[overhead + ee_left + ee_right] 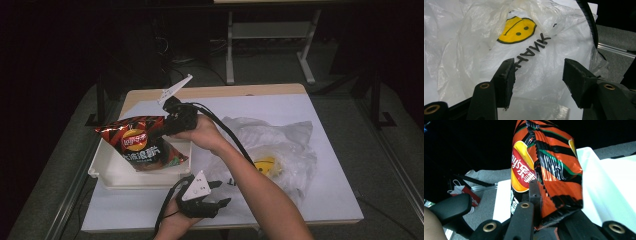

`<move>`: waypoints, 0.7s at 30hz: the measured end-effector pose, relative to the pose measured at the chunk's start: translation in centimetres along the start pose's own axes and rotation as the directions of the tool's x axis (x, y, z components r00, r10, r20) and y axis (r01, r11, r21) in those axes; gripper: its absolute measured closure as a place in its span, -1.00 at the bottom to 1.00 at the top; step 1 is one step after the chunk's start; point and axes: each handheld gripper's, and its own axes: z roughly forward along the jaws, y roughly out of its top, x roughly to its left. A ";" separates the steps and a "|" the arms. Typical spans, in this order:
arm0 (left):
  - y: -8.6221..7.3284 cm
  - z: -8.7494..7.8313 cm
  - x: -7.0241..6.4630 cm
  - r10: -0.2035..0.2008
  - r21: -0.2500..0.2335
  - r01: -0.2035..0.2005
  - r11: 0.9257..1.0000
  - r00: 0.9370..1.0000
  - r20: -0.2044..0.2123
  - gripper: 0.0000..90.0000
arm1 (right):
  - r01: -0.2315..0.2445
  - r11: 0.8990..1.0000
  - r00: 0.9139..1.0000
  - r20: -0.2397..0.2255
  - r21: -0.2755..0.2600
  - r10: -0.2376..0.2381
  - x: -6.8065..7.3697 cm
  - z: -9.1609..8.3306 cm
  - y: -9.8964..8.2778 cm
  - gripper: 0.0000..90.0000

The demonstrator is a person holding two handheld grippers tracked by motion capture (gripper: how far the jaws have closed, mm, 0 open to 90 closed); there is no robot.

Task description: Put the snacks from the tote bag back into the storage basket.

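My right gripper [167, 129] clenched on chip bag [141, 145], jaws pinching bag's edge, bag tilted above white tray [107, 172]. Tray sits at table's [325, 200] left edge. My left gripper [215, 204] released, jaws spread, empty, near front edge of table, pointing at plastic bag [280, 145]. Plastic bag crumpled on right half of table, yellow smiley face [517, 30] printed on it.

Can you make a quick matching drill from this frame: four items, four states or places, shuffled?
Items:
1. chip bag
2. left tongs
3. white tray
4. plastic bag

States:
A. open, nothing between the jaws
B. crumpled on the table's right, yellow smiley print
C. clamped in the right tongs, over the tray
D. sits on the table's left

Pairs: 1-C, 2-A, 3-D, 4-B
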 end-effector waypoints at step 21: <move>-0.1 -0.1 0.2 0.006 0.003 -0.006 1.000 1.000 -0.005 -0.03 | -0.049 0.998 0.999 0.025 0.040 0.048 -1.4 1.5 -2.1 0.89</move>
